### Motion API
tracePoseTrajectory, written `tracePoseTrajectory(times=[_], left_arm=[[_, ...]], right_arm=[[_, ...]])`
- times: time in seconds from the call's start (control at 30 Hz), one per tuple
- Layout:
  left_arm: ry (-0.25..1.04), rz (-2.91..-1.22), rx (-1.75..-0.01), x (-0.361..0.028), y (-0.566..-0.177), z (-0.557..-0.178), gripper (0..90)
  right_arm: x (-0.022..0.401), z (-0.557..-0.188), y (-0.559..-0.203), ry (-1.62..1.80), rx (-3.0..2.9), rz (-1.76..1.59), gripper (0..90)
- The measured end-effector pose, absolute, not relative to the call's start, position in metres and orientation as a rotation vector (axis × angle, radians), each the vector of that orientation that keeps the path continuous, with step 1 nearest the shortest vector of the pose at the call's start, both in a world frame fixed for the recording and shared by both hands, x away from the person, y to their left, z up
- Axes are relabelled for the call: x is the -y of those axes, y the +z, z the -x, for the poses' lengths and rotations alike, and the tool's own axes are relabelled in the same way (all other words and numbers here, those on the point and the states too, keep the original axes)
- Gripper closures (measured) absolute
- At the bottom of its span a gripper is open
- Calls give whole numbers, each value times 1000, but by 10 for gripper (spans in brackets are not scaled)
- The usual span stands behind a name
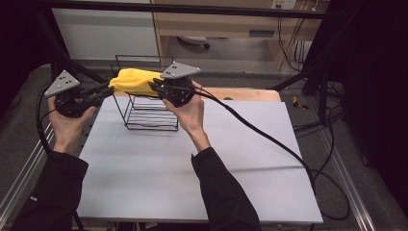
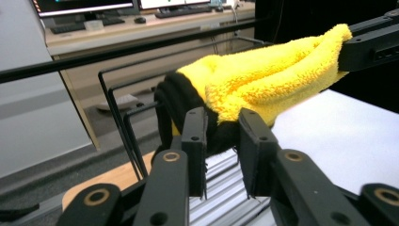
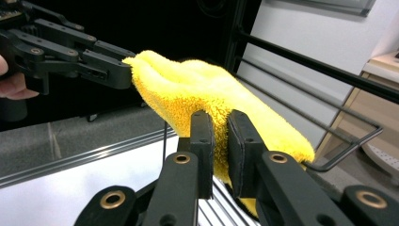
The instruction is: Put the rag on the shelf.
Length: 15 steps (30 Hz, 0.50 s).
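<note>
Two-gripper hold: I have both ends of the yellow cloth (image 1: 134, 81) pinched.
Left gripper (image 1: 103, 91): jaws closed on the cloth's dark-edged end.
Cloth position: stretched level between the grippers, over the top of the wire rack (image 1: 149, 115), not yet resting on it as far as I can judge.
Right gripper (image 1: 155, 86): jaws clamped tight on the cloth's other end.
Step in hand: I judge it to be laying the cloth on the rack.
Next move: lower both ends evenly, then let go.
Surface: white table (image 1: 192, 168), bare apart from the rack.
Room: wooden board (image 1: 240, 94) beyond, cables (image 1: 288, 43) at right, dark surroundings.
</note>
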<state>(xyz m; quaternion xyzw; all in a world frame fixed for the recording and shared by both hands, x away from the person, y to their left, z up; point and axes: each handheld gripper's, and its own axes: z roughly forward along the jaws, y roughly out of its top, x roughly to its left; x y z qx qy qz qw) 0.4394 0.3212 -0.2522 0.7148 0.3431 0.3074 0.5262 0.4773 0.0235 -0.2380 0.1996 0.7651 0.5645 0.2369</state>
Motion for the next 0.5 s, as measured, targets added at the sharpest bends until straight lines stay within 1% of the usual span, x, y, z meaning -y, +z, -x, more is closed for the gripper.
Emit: tracePoseTrajectory(times=[0.07, 0.17, 0.3, 0.33, 0.5], left_arm=[[729, -1712, -828, -323, -250, -438, 706], [715, -1679, -830, -328, -242, -437, 640], [694, -1644, -852, -332, -230, -437, 619], [684, -1659, -859, -331, -230, -438, 633], [613, -1736, -872, -317, -242, -449, 773]], right_arm=[[-24, -477, -240, 1530, -2108, -533, 818], [-25, -476, -242, 1516, -2112, -525, 817], [-27, -476, -245, 1479, -2134, -510, 814], [-28, -475, -246, 1473, -2134, -507, 813], [-29, -474, -249, 1450, -2146, -490, 801]])
